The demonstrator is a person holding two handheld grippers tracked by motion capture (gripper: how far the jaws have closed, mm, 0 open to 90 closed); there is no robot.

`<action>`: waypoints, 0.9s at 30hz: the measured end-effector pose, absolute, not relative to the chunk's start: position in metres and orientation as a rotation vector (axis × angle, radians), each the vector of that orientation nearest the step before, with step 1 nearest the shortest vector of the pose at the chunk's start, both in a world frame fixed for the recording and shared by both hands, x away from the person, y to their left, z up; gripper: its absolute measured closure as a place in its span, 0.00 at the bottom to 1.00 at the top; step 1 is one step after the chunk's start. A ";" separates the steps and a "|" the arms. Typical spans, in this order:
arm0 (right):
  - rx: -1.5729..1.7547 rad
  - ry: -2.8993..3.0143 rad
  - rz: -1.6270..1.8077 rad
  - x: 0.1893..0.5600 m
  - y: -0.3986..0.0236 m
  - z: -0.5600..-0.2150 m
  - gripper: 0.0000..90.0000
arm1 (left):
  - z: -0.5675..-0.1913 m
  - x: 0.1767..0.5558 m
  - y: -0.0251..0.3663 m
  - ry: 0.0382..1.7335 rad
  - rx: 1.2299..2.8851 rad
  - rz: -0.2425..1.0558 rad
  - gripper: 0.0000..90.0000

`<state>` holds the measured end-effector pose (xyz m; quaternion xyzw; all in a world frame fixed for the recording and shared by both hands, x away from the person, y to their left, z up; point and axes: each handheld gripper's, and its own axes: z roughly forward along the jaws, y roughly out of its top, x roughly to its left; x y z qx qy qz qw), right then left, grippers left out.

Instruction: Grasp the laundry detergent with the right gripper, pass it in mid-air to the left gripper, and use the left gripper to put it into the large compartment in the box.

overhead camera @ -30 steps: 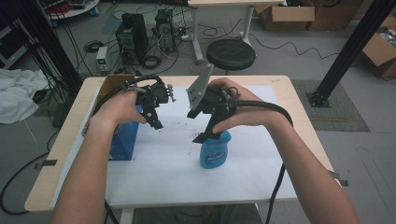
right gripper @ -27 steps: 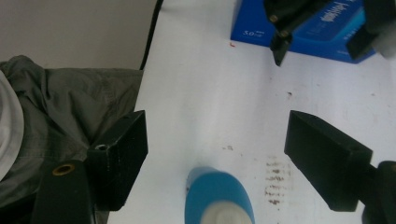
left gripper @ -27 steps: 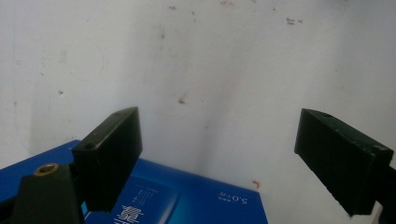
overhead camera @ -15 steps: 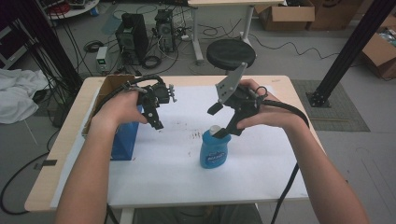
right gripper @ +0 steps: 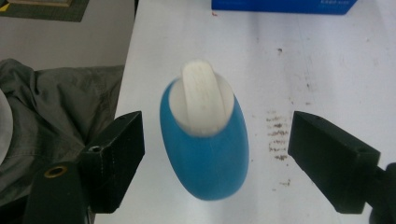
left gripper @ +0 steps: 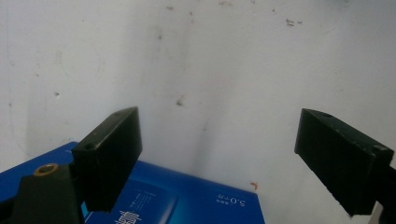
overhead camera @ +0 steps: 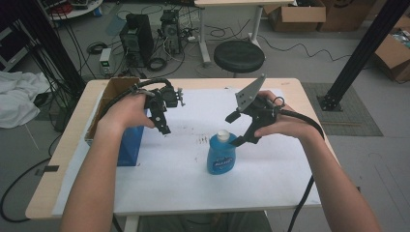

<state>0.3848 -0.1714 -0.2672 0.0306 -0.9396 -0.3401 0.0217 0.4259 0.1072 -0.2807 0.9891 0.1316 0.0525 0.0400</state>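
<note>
**Right gripper released above upright blue bottle; left gripper idle over blue box**

Position of the work. The blue bottle (overhead camera: 221, 153) stands upright on the white table sheet (overhead camera: 193, 183), slightly right of centre and towards the person's edge. Its long axis is vertical, white cap (right gripper: 202, 95) uppermost.

Governing relation. The right gripper (overhead camera: 235, 129) is just to the right of the bottle and above its shoulder. In the right gripper view the camera looks down along the jaws: the bottle's oval body lies between and below them, its broad faces turned towards the pads. The right hand (overhead camera: 278, 118) is clearly the nearer to the bottle; the left hand (overhead camera: 126, 112) is well apart from it, at the left of the table.

Gripper state. The right jaws have just been opening and now stand wide, with clear table sheet visible on either side of the bottle; the pads press on nothing. The left gripper (overhead camera: 163, 126) is likewise wide open and empty, hovering over the sheet beside the blue box (overhead camera: 130, 145), whose printed top crosses the bottom of the left gripper view (left gripper: 154, 200).

Judgement. Any renewed grasp would call for a straight descent of the right gripper, keeping the bottle centred.

Limits of observation. How far the jaw tips stand above the cap cannot be settled. The box lettering is too small to read, the bottle label is blurred, and the cardboard box (overhead camera: 112, 92) behind the left hand is partly hidden.
</note>
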 end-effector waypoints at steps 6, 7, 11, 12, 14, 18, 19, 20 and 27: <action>0.071 -2.899 -1.066 0.389 -0.180 -0.280 0.20 | -0.283 0.427 0.107 0.407 3.037 0.155 0.17; 0.068 -2.895 -1.069 0.389 -0.181 -0.282 0.20 | -0.283 0.427 0.107 0.407 3.035 0.157 0.17; 0.065 -2.875 -1.092 0.390 -0.185 -0.289 0.20 | -0.283 0.427 0.107 0.408 3.041 0.162 0.17; 0.065 -2.870 -1.096 0.390 -0.185 -0.291 0.20 | -0.284 0.427 0.107 0.404 3.043 0.158 0.17; 0.068 -2.861 -1.093 0.390 -0.185 -0.295 0.20 | -0.284 0.427 0.106 0.402 3.042 0.162 0.17; 0.069 -2.849 -1.094 0.390 -0.184 -0.302 0.20 | -0.283 0.427 0.106 0.401 3.043 0.162 0.17; 0.068 -2.845 -1.094 0.390 -0.184 -0.304 0.20 | -0.283 0.427 0.106 0.401 3.043 0.162 0.17; 0.068 -2.839 -1.100 0.390 -0.184 -0.306 0.20 | -0.283 0.427 0.106 0.400 3.042 0.163 0.17; 0.074 -2.822 -1.110 0.390 -0.181 -0.315 0.20 | -0.284 0.427 0.106 0.402 3.044 0.161 0.17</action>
